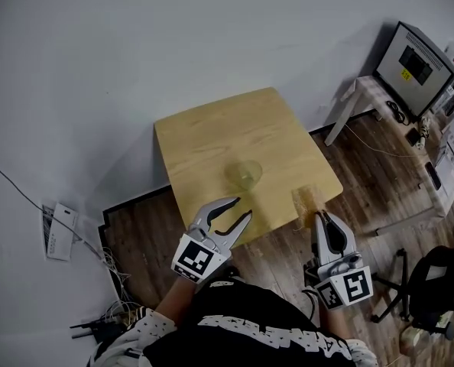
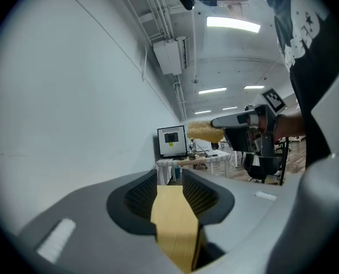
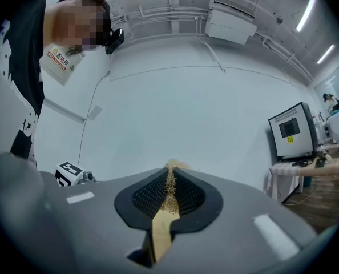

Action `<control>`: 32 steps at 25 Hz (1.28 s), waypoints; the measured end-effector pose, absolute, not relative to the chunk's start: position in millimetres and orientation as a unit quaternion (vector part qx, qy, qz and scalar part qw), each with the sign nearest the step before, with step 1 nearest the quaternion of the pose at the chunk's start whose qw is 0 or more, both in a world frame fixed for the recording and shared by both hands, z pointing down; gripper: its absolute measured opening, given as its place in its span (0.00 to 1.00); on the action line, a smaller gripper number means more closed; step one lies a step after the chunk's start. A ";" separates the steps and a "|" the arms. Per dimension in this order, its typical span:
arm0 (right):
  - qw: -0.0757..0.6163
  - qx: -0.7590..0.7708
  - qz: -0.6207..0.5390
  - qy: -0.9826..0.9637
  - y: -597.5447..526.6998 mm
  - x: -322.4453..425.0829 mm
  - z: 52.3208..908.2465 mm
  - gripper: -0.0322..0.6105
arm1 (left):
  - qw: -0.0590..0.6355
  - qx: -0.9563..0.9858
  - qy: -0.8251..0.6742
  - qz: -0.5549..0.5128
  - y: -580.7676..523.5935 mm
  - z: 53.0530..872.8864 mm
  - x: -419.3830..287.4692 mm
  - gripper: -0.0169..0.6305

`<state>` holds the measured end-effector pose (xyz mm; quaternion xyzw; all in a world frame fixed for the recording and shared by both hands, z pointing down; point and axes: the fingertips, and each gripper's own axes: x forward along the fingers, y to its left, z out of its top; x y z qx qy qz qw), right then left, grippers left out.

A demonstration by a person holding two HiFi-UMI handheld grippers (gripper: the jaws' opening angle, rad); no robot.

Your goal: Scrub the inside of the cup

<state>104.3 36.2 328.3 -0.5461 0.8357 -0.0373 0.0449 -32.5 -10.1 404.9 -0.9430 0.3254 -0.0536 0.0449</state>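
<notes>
**What the views keep back**

The clear cup is faint against the table, and I can't make out its inside. The scrubber sits mostly buried between the jaws of the right gripper, only a tuft poking clear. The left gripper blocks its own view, leaving the table one narrow strip. The monitor screen is too small to read. The desk clutter runs off the right edge, and the person is cut by the bottom edge.
</notes>
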 end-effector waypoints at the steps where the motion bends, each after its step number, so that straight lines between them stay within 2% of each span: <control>1: 0.041 -0.545 -0.037 0.837 30.6 101.4 329.3 0.11 | 0.040 -0.944 0.324 -0.056 -15.3 410.3 -33.9 0.23; 9: 0.004 -0.520 -0.047 0.853 -6.5 82.1 341.0 0.11 | -0.012 -0.942 0.329 -0.063 -47.5 450.9 -44.9 0.32; 13: -0.011 -0.499 -0.051 0.865 -31.8 81.5 349.5 0.11 | -0.041 -0.936 0.342 -0.071 -67.2 475.4 -43.0 0.42; 21: -0.039 -0.456 -0.067 0.886 -87.1 80.2 366.8 0.11 | -0.059 -0.926 0.362 -0.091 -103.9 513.3 -33.9 0.55; 32: -0.089 -0.403 -0.082 0.907 -133.8 65.9 396.1 0.11 | -0.088 -0.919 0.364 -0.122 -132.9 559.2 -21.4 0.60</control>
